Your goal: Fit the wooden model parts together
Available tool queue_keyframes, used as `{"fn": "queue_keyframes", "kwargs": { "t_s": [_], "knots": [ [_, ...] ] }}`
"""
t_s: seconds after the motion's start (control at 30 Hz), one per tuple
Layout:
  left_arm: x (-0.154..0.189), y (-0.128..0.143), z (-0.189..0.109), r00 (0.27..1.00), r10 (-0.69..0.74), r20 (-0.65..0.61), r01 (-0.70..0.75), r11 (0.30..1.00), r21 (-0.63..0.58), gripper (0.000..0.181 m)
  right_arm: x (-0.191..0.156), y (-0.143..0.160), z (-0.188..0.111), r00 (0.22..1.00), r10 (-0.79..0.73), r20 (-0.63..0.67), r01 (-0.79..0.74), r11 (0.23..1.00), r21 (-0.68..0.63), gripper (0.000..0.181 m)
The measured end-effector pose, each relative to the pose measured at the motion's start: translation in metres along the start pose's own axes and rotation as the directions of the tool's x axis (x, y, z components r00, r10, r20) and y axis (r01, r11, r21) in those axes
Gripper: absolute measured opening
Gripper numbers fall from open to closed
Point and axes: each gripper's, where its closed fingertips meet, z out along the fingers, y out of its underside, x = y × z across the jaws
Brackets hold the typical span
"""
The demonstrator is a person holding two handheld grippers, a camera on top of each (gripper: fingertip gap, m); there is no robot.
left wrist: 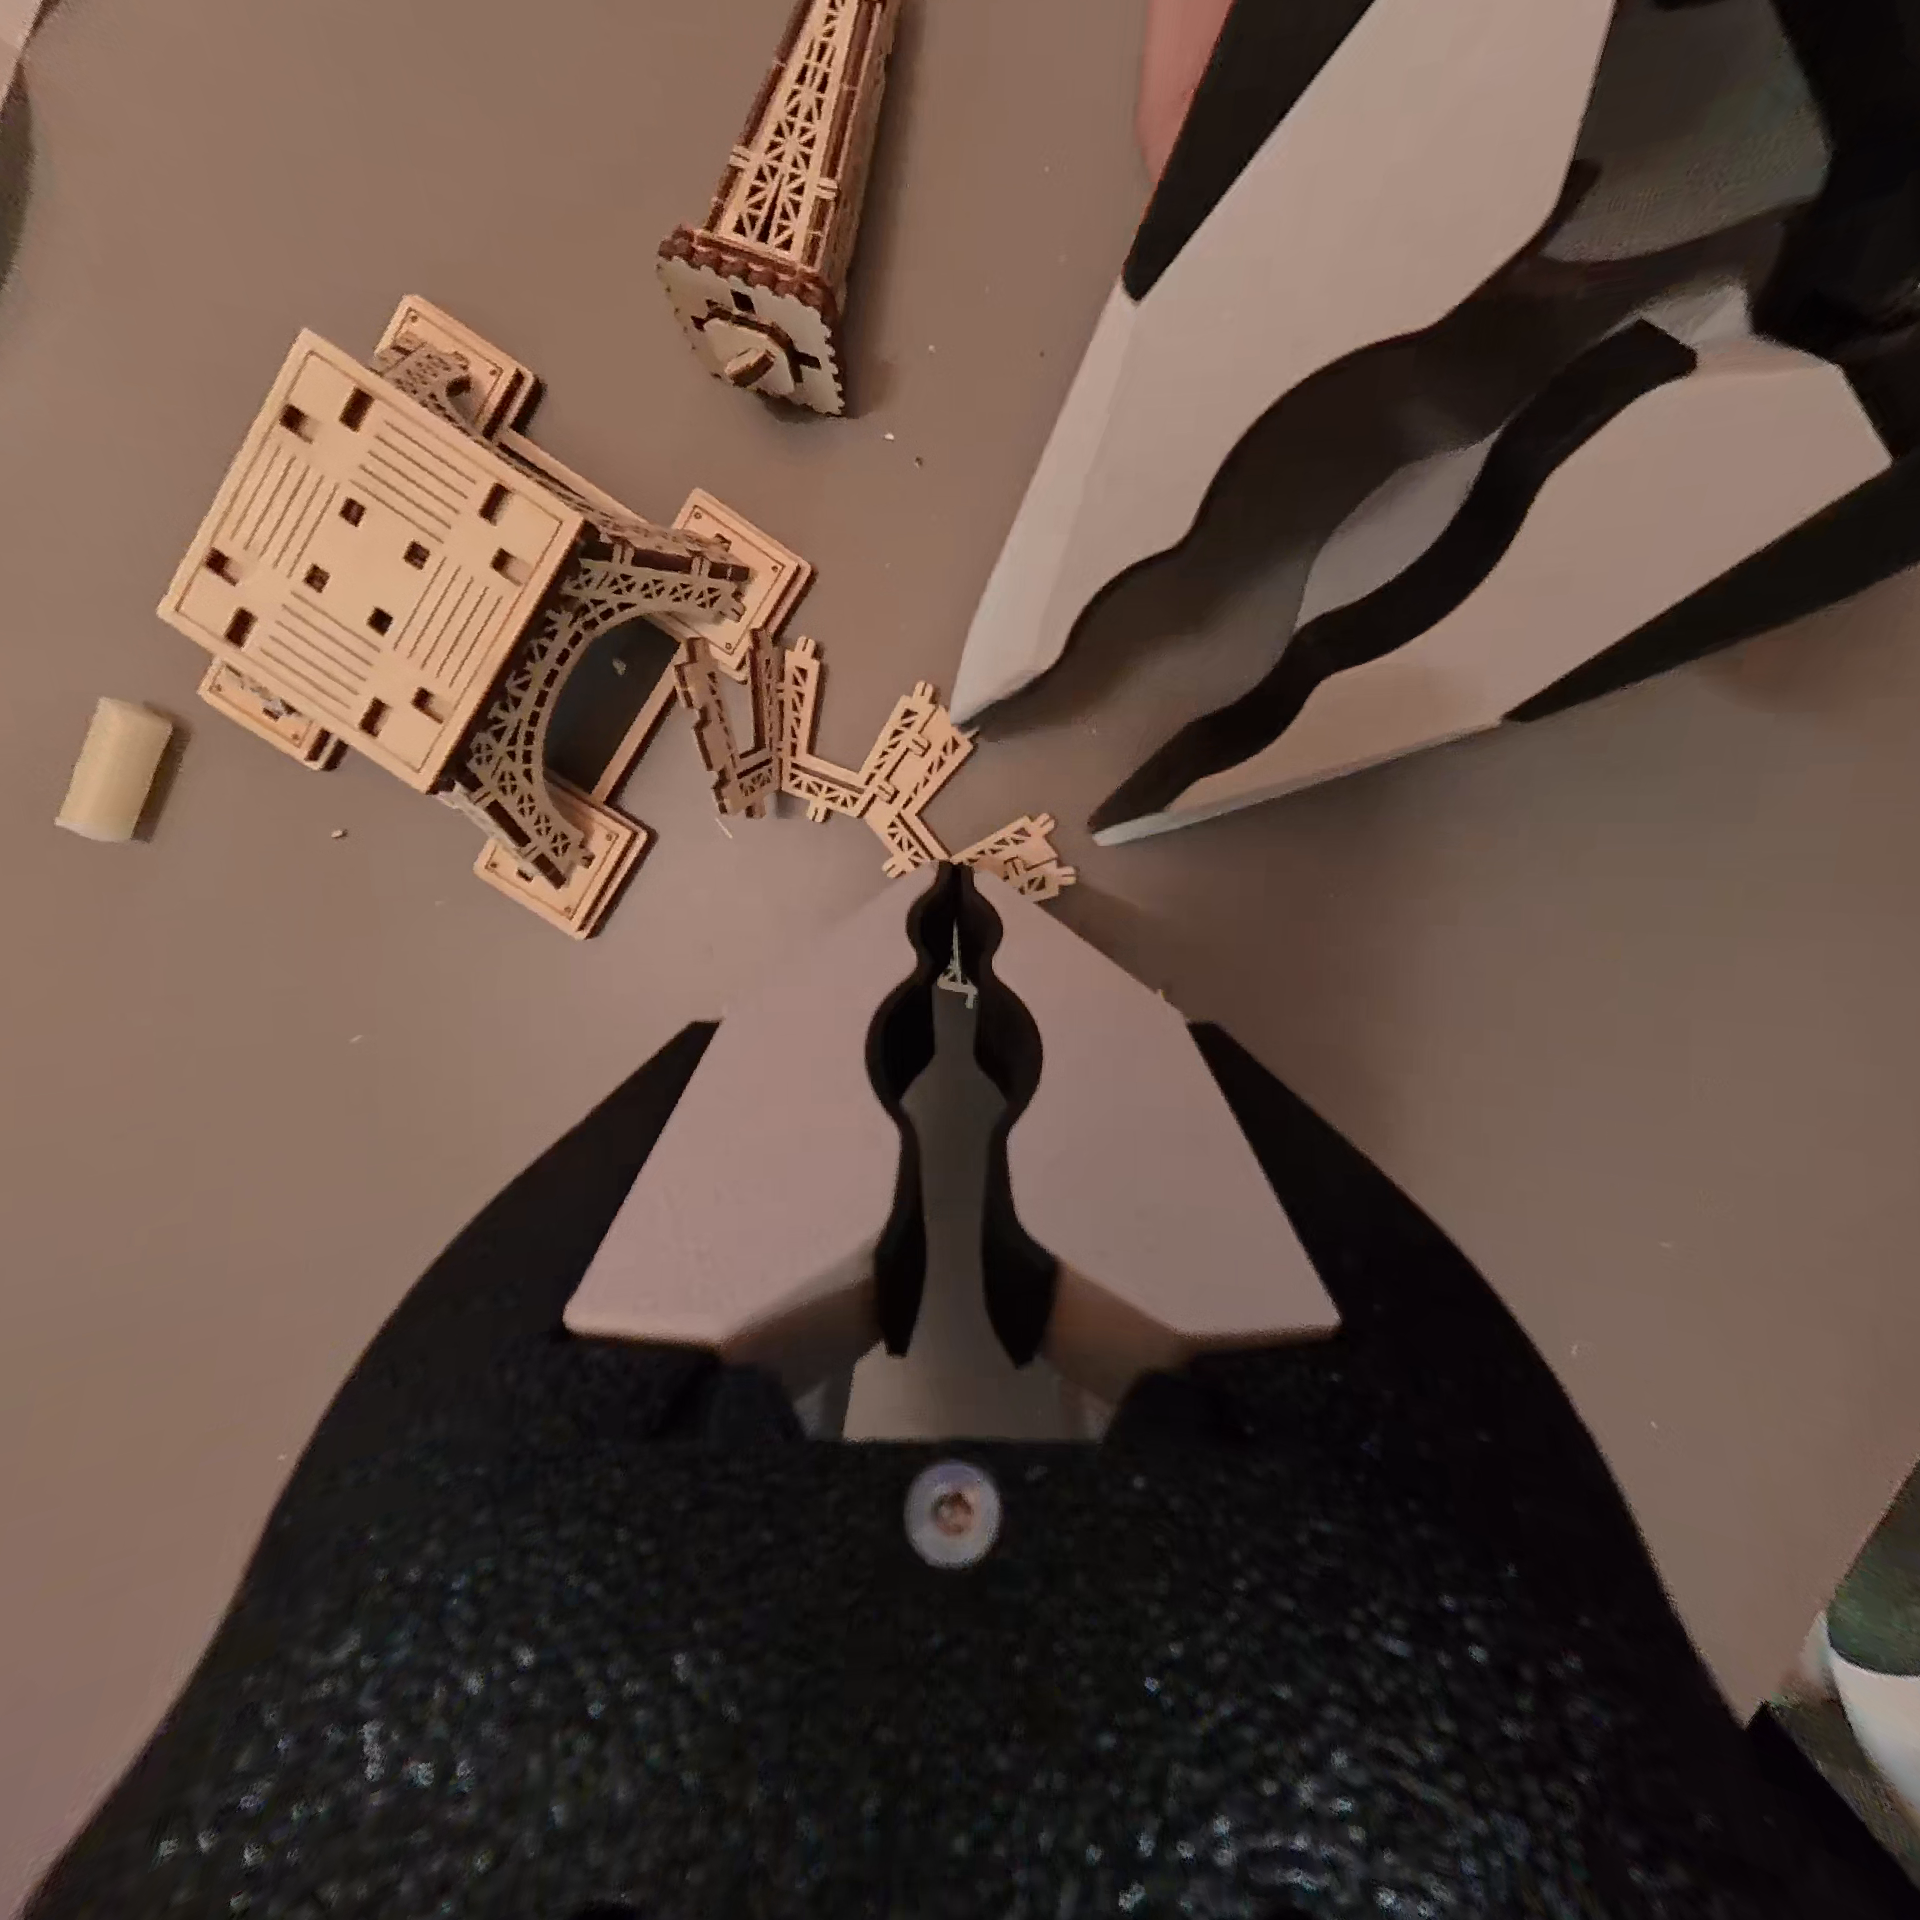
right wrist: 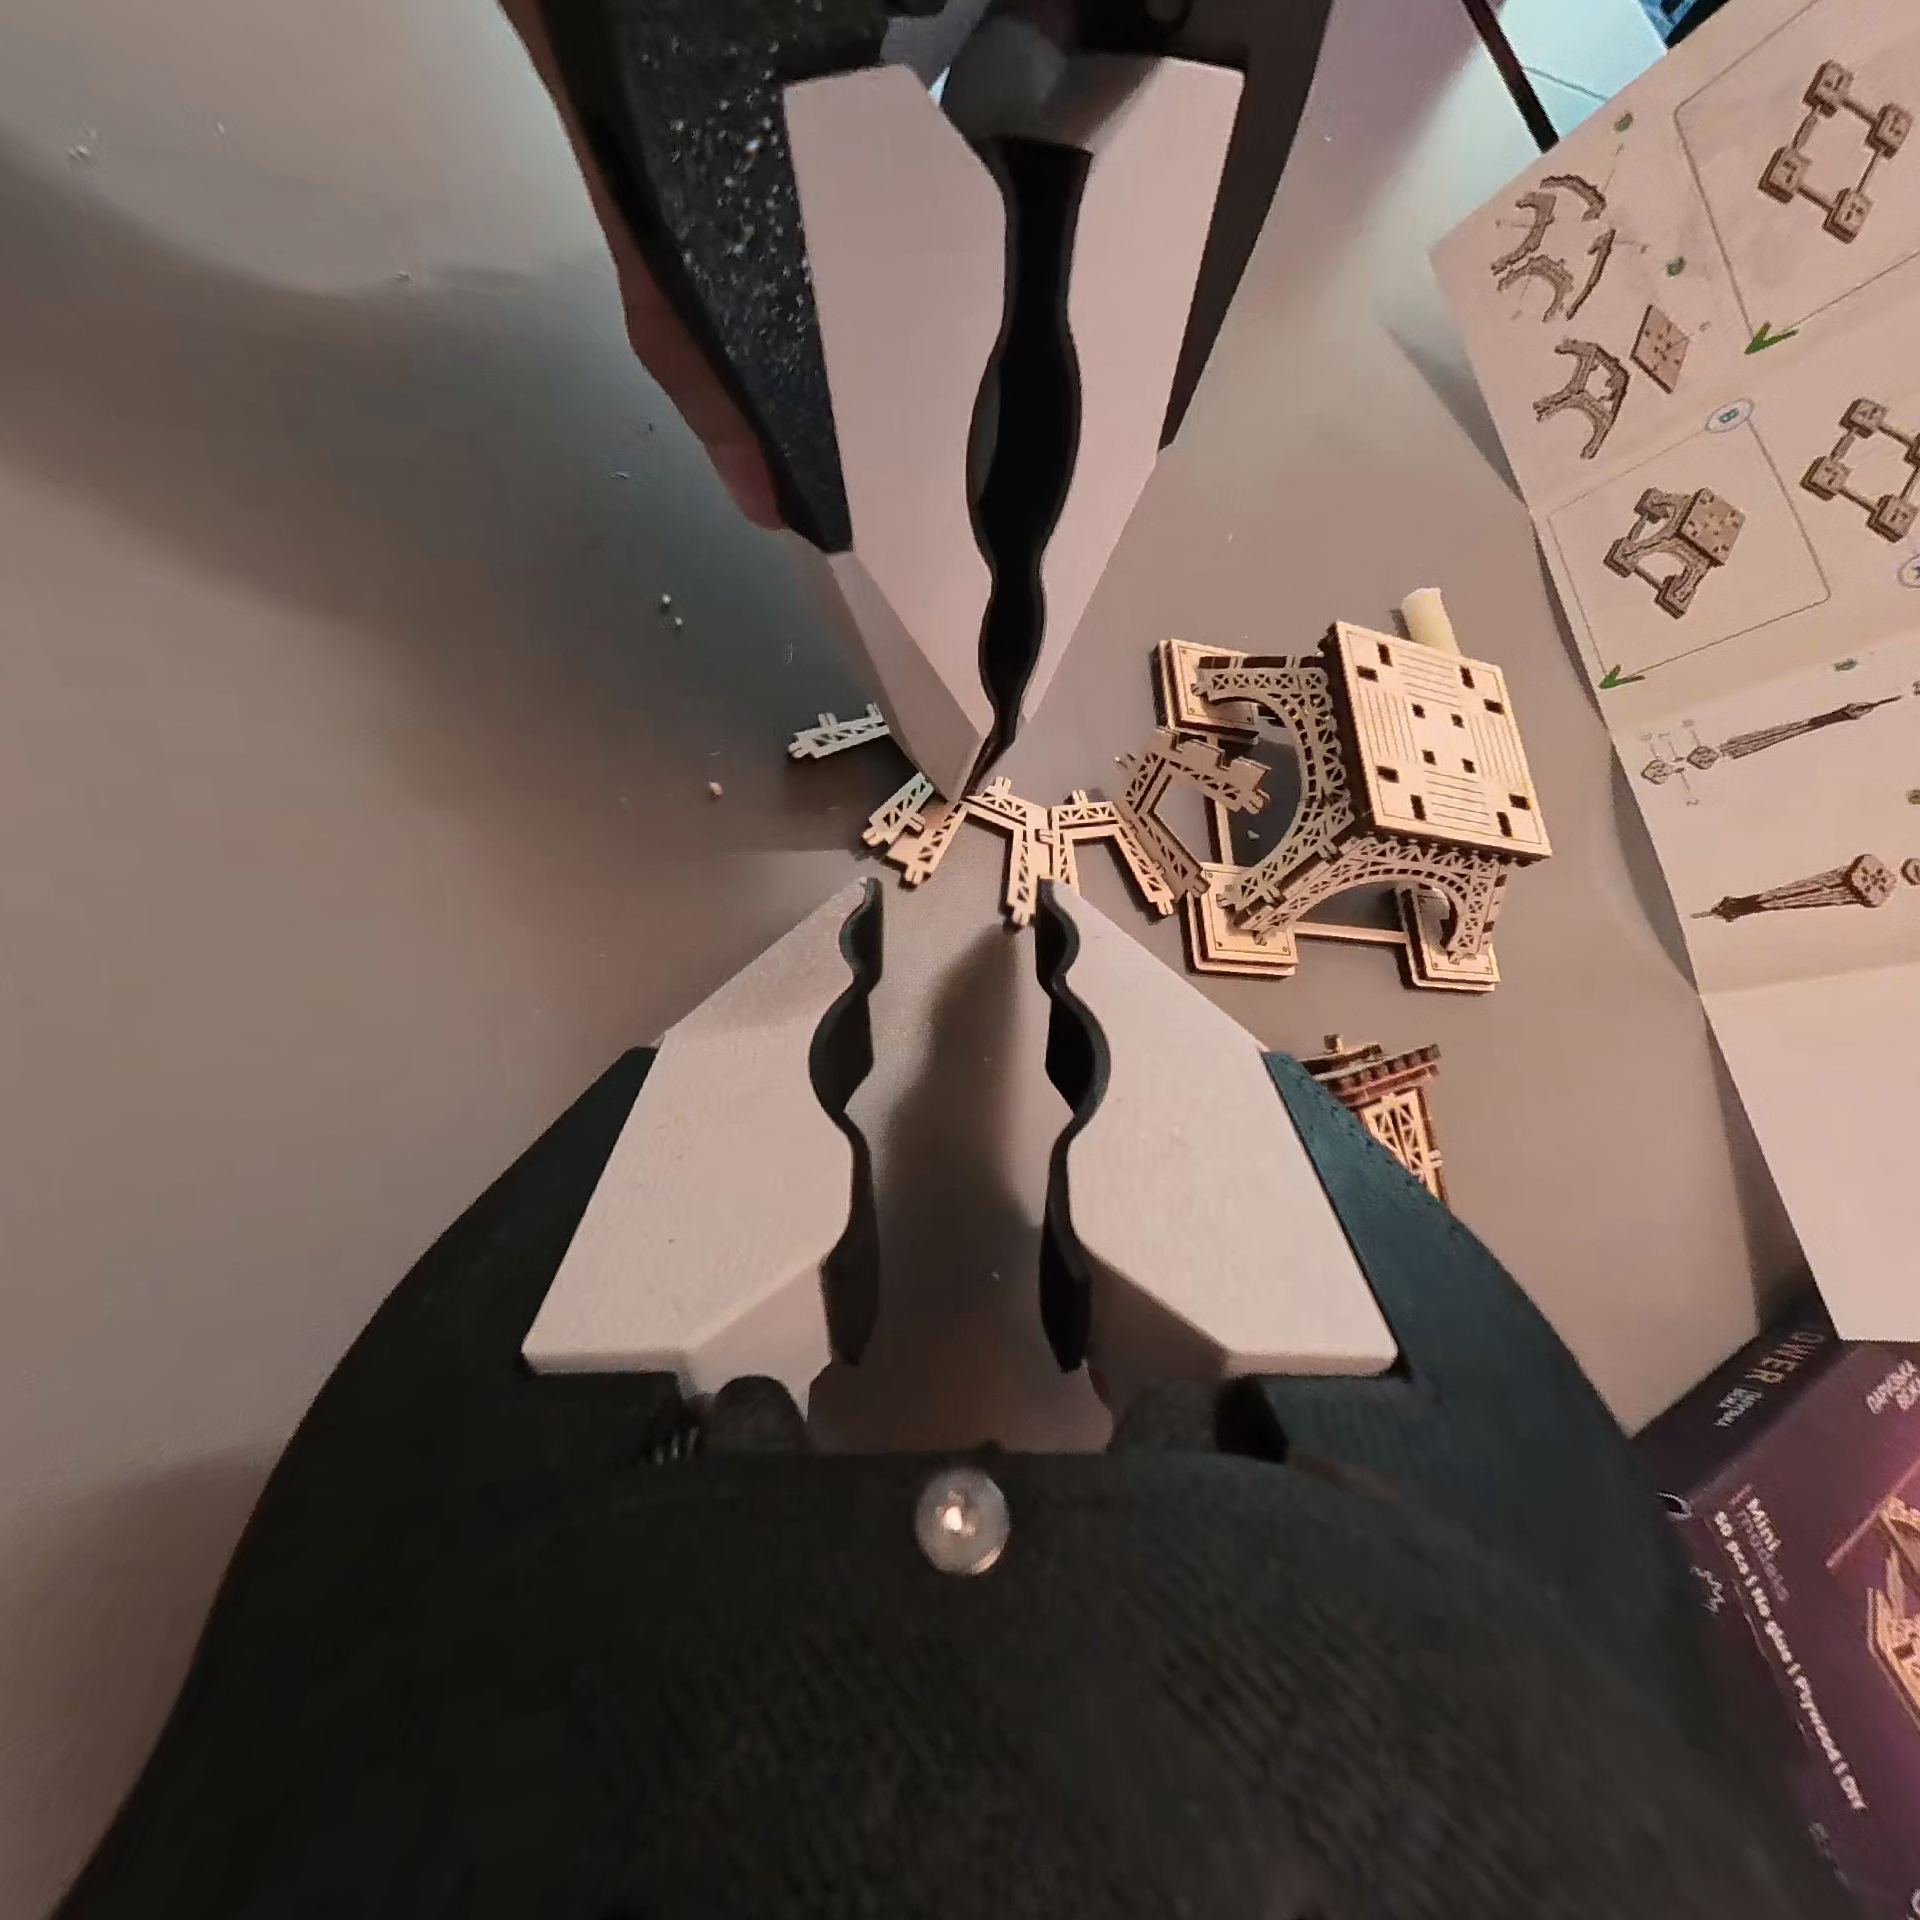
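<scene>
A chain of thin wooden lattice parts (left wrist: 904,748) lies on the grey table, also in the right wrist view (right wrist: 1153,821). My left gripper (left wrist: 956,875) is shut, pinching the end of this chain; it enters the right wrist view from the top (right wrist: 985,771). My right gripper (right wrist: 956,894) is open and empty, one fingertip (right wrist: 1049,904) against a lattice part; it shows at upper right in the left wrist view (left wrist: 1029,774). The tower base (left wrist: 374,561) with arches lies tipped beside the chain (right wrist: 1423,769). The tower spire (left wrist: 790,208) lies apart (right wrist: 1382,1101).
A small cream cylinder (left wrist: 114,769) lies by the base (right wrist: 1429,623). A loose lattice part (right wrist: 836,732) lies behind the left gripper. An instruction sheet (right wrist: 1714,520) covers the table's right side, with a dark box (right wrist: 1818,1558) near its lower corner. The tips of both grippers are at nearly the same place.
</scene>
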Motion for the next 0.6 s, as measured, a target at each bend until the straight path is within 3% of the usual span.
{"fn": "queue_keyframes", "kwargs": {
  "t_s": [0.1, 0.23, 0.43, 0.6],
  "knots": [
    [0.0, 0.0, 0.0, 0.999, -0.033, -0.004, 0.033, 0.999, 0.009, 0.0, -0.003, -0.005, 0.003, 0.998, 0.061, 0.011, -0.061, 0.998, 0.0, 0.03],
    [0.0, 0.0, 0.0, 0.998, -0.055, -0.019, 0.056, 0.998, 0.026, 0.0, -0.008, -0.003, 0.009, 0.966, 0.253, 0.059, -0.25, 0.967, -0.057, 0.039],
    [0.0, 0.0, 0.0, 0.997, -0.058, -0.051, 0.06, 0.998, 0.032, 0.0, -0.002, -0.006, 0.009, 0.911, 0.406, 0.065, -0.404, 0.914, -0.047, 0.03],
    [0.0, 0.0, 0.0, 0.996, -0.046, -0.074, 0.048, 0.999, 0.024, 0.0, 0.003, -0.005, 0.011, 0.896, 0.443, 0.034, -0.441, 0.896, -0.048, 0.02]
  ]
}}
